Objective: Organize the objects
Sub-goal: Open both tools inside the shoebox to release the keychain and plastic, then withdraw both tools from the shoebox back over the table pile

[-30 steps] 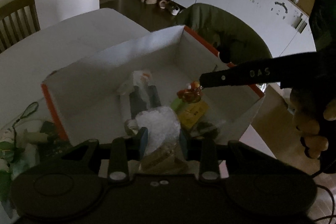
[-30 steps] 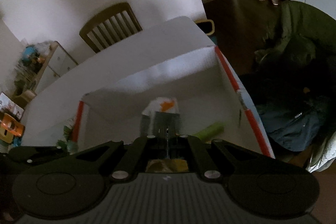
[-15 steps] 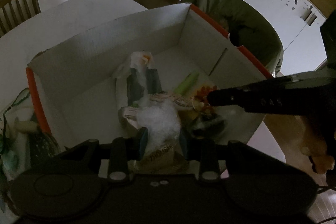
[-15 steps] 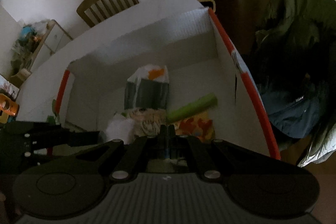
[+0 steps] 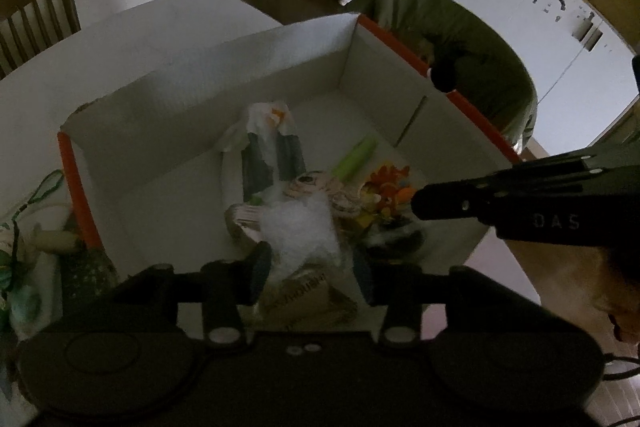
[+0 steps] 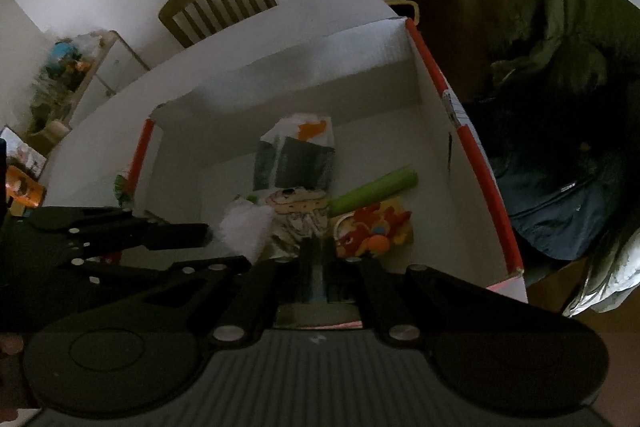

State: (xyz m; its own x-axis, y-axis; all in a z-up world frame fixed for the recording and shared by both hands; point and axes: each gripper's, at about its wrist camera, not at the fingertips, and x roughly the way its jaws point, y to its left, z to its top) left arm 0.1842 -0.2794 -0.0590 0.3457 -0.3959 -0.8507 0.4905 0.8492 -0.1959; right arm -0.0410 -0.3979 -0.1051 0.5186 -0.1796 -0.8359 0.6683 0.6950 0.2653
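A white box with orange edges holds a grey-and-white packet, a green tube, a patterned pouch and a colourful toy. My left gripper is over the near wall. Its jaws are opening, and a white fluffy bag with a brown label stands between them, with a gap on the right side. My right gripper is shut, its tips beside the toy's edge.
The box stands on a white table. Green and patterned clutter lies left of the box. A wooden chair is behind the table. A green jacket hangs just past the right wall.
The left jaws have widened around the white bag, which has sunk lower into the box. The right gripper carried the colourful toy down onto the pile; it now lies beside the tips.
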